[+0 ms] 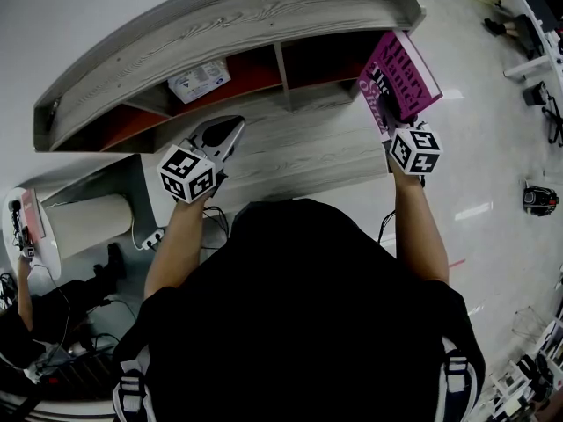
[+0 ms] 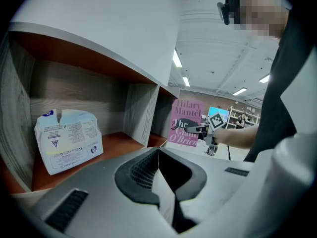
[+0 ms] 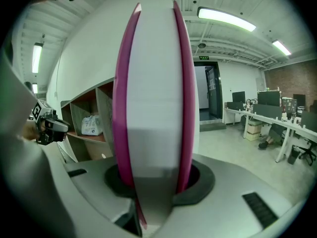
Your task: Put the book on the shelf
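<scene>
The shelf (image 1: 237, 20) leaves its right-hand compartment (image 1: 321, 60) open at the mouth — only the book (image 1: 400, 77) stands before its right edge — while past the upright divider (image 1: 281, 64) a white packet (image 1: 199, 82) fills the neighbouring bay's left part, leaving bare floor beside the divider.

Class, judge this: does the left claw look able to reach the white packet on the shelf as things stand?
Probably yes. The left claw sits just before the open compartment holding the white packet, nothing between them; its jaws are together and would need opening.
</scene>
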A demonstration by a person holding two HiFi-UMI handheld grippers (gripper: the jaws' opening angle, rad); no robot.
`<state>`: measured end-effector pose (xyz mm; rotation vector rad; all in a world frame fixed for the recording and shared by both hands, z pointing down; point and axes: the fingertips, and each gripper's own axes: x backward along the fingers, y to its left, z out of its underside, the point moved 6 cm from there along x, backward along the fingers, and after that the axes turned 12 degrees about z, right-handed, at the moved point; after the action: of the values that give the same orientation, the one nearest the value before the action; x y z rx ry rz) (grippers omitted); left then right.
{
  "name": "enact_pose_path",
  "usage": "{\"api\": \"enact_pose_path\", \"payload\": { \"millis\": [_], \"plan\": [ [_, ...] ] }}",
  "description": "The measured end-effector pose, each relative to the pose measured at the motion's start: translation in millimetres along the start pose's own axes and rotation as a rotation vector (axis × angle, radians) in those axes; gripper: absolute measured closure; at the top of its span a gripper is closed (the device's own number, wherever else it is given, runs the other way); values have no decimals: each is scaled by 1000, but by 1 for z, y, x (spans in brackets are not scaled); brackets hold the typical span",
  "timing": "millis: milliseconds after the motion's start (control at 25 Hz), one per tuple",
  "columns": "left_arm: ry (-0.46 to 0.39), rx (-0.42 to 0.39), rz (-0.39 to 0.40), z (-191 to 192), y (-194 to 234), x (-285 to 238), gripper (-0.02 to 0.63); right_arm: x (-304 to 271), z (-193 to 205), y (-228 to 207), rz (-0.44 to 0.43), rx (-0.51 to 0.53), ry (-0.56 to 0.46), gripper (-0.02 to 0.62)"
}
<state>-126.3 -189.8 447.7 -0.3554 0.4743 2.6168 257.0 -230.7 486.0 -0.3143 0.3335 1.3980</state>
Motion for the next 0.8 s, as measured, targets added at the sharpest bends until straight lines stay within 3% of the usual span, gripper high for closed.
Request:
{"api": "enact_pose_path", "payload": {
  "millis": [560,800],
  "plan": [
    [15,5,-4,0,11,5,586,-21,3,1,41,23,-10,451],
    [15,9,-5,0,16,6,586,-27,1,4,84,87,-23,451]
  ]
}}
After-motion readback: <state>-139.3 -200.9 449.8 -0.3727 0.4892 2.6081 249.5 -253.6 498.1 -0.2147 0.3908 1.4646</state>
